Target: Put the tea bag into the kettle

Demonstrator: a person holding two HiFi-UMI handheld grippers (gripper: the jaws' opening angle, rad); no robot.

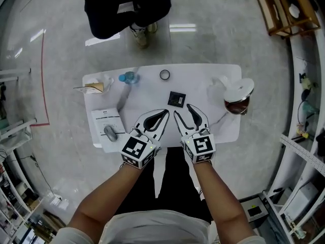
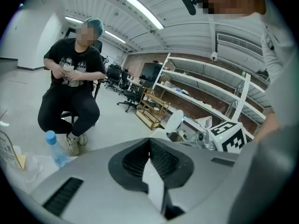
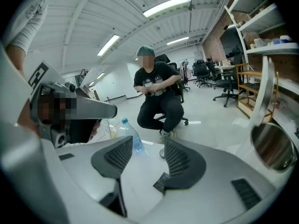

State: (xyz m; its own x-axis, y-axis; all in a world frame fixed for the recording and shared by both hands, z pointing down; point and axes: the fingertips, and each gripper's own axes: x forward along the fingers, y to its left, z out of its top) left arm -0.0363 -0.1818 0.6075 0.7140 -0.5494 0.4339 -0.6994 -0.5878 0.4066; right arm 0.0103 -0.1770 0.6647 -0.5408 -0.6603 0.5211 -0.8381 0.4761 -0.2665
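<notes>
The tea bag [image 1: 176, 99], a flat black square packet, lies on the white table [image 1: 213, 75] just ahead of both grippers. My right gripper [image 1: 182, 110] is open, its fingertips just short of the packet and nothing between the pads. In the right gripper view the tea bag [image 3: 161, 182] shows low beside the right pad of the right gripper [image 3: 147, 157]. My left gripper [image 1: 165, 112] is shut and empty, close to the left of the right one; its pads meet in the left gripper view [image 2: 150, 146]. The glass kettle [image 1: 236, 105] holds dark liquid at the table's right edge, its white lid [image 1: 239, 89] tipped up.
A water bottle [image 1: 129, 77] and a small ring [image 1: 164, 74] sit at the table's far side. A paper packet [image 1: 93, 88] and a sheet with a mouse [image 1: 109, 132] lie at the left. A person in black [image 1: 127, 6] sits beyond the table.
</notes>
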